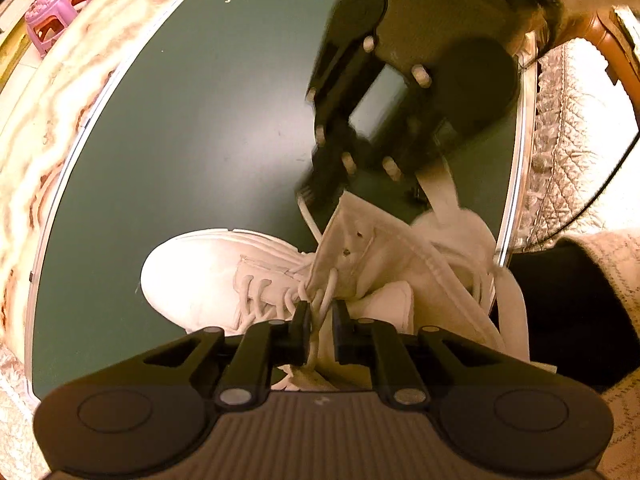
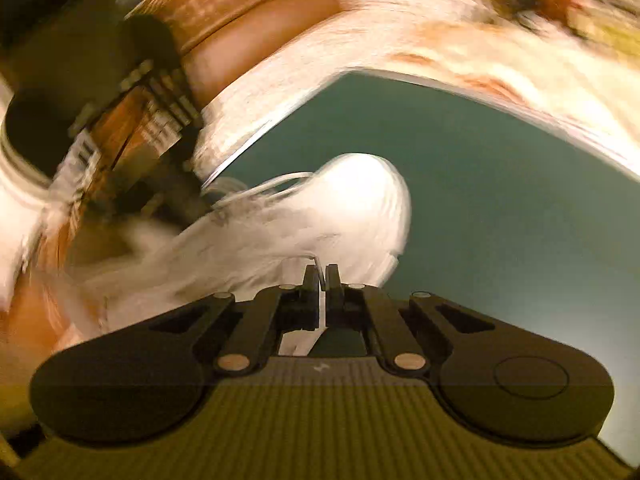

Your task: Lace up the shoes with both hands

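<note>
My left tongs (image 1: 321, 312) point straight down over the white shoe (image 1: 208, 276), which lies on the green worktop (image 1: 192, 128) with its toe toward the left of that view. The jaws stand narrow, with a strand of white lace (image 1: 325, 300) running up between them from the eyelets; whether the pads actually press it I cannot tell for sure, but they look clamped on it. This view also shows my right tongs (image 1: 320, 196) from outside, above the shoe's raised tongue (image 1: 352, 248), with a lace end at their blurred tips. A pink stool (image 1: 56, 12) sits on the floor beyond the worktop edge.

The right wrist view is smeared by motion. It shows the right tongs (image 2: 323, 276) nearly closed, a thin white lace (image 2: 320, 268) pinched in the slit between them, and the shoe's toe (image 2: 360, 192) ahead on the worktop (image 2: 500, 208). My left tongs (image 2: 120, 120) appear there only as a dark blur at upper left.
</note>
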A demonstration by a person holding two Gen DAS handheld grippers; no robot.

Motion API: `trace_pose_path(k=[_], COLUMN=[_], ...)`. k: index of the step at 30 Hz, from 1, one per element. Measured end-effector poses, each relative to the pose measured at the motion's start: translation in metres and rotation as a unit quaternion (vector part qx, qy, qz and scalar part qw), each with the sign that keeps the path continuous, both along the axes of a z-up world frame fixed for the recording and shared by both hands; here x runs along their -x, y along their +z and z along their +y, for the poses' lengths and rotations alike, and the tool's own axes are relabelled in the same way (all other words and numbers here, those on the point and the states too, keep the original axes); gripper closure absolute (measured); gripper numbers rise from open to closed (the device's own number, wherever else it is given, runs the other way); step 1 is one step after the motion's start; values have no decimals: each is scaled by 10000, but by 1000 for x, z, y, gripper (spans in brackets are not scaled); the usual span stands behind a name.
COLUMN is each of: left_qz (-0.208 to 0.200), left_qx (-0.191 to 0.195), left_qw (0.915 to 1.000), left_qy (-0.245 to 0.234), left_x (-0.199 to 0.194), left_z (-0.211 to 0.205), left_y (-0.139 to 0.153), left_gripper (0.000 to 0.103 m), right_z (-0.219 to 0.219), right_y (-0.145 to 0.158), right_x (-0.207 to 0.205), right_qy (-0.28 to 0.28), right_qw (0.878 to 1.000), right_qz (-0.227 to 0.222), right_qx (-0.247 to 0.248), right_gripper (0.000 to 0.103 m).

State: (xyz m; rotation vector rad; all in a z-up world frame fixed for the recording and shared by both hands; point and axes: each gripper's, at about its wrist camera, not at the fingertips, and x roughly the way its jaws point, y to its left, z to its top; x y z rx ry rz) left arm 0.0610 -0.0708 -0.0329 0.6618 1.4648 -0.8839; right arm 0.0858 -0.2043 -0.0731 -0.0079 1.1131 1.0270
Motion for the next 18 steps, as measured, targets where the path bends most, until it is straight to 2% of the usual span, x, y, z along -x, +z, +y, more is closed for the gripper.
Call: trace_pose_path(k=[2,3,4,5,6,7,8,9,10,11,13,15,16,18], left_qz=[15,23,32,33,40,50,76,107,122,109,77,58,55,65], left_qx=[73,89,103,71,33,52,58,60,70,74,81,124,158,235], left_qw=[10000,10000,9999,10000,10000,10000,10000,9999,9999,9999,9999,9997,9994,9984], left_qy=[50,29,4,-37,-70,-55,-13,38,75,94,127,223,307,504], left_x=[0,0,-1,-3,-2,-1,-2,-3,-4,-4,-4,-7,-7,-8], left_z=[1,-1,-4,1,1,2,3,3,5,7,10,14,17,23], left_y=[2,2,2,-10,-13,-13,-14,-15,-16,-16,-16,-17,-15,-10], left_gripper=[92,92,92,92,92,92,92,92,91,90,86,82,79,73], right_z=[-20,-31,-45,-58,-66,-72,-73,-72,-70,-68,-66,-72,-77,-86], right_y=[-8,-15,-25,-35,-43,-50,-54,-54,-50,-44,-29,-8,0,12], right_x=[-7,-13,-16,-19,-18,-15,-10,-6,-2,2,10,15,15,10], right_qy=[-864,-1341,-1789,-2210,-2468,-2654,-2670,-2602,-2453,-2268,-1841,-1320,-1131,-1047], right_qw=[9955,9875,9729,9509,9335,9192,9152,9199,9304,9419,9642,9829,9875,9893], right_qz=[399,819,1371,1949,2317,2592,2710,2675,2516,2317,1844,1287,1061,544], right_qx=[6,-140,-507,-950,-1182,-1320,-1331,-1205,-1041,-875,-491,-11,267,854], right_gripper=[98,98,98,98,98,98,95,95,90,71,54,48,47,47])
